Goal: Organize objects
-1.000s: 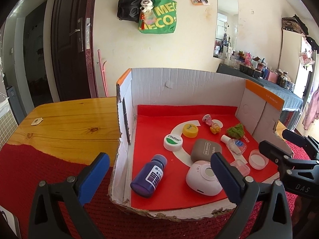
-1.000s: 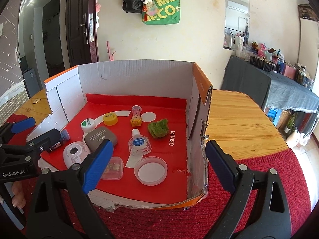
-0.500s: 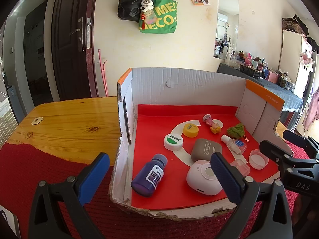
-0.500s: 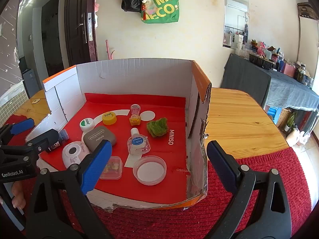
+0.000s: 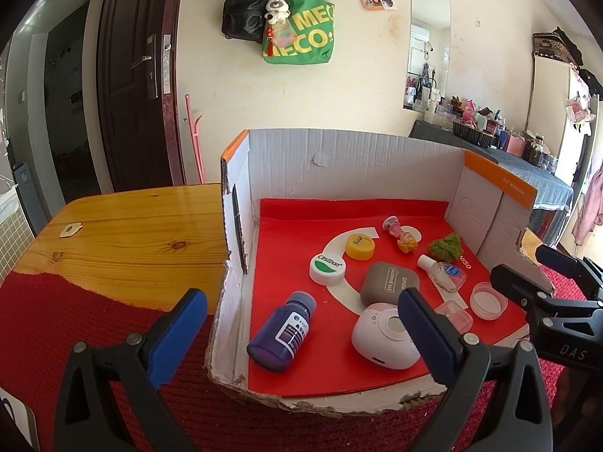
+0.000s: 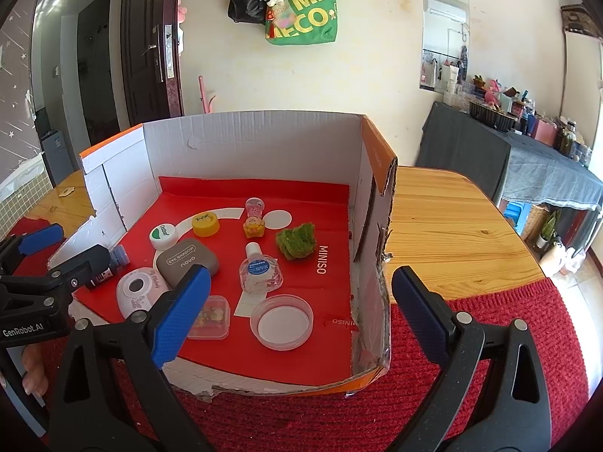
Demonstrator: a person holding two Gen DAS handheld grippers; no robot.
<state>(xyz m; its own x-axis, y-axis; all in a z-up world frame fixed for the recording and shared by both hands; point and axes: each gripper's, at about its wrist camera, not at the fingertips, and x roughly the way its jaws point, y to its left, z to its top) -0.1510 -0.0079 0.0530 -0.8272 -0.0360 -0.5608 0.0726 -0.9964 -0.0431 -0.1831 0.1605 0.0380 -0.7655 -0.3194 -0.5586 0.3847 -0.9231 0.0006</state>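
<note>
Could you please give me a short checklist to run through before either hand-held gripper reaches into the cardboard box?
1. Left hand-held gripper open and holding nothing: ok.
2. Right hand-held gripper open and holding nothing: ok.
3. Both in front of the cardboard box, not yet inside: ok.
4. Purple bottle lying on its side with free space around it: ok.
5. Small clear case unobstructed: not ok, it sits close to the round clear dish and is partly hidden by a finger.
6. Where each item should go: cannot tell.
</note>
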